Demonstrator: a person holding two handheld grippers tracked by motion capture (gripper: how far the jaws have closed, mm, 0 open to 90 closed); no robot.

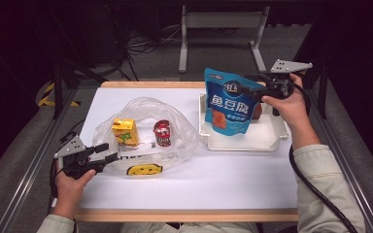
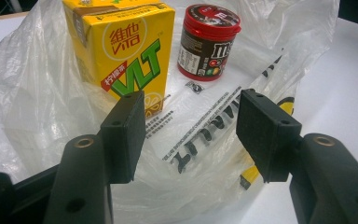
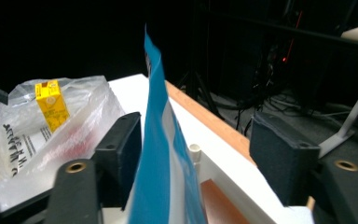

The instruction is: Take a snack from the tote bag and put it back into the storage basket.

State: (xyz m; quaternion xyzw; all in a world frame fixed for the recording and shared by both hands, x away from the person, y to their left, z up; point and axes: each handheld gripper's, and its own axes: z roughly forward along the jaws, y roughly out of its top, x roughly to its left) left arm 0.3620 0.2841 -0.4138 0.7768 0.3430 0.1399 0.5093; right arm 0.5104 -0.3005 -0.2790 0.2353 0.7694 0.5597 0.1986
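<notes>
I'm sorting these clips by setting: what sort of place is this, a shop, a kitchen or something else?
Probably a lab or recording workspace, not a shop. A white table stands among dark surroundings, with loose cables on the grey floor and a bare metal stand behind it. The groceries look staged.

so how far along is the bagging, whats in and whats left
Done: the yellow drink carton and red-lidded candy jar stand in the clear plastic bag. In hand: the blue snack pouch stands upright in the white tray between the right tool's open jaws. The left tool, open, waits at the bag's mouth. Left: the pouch.
</notes>
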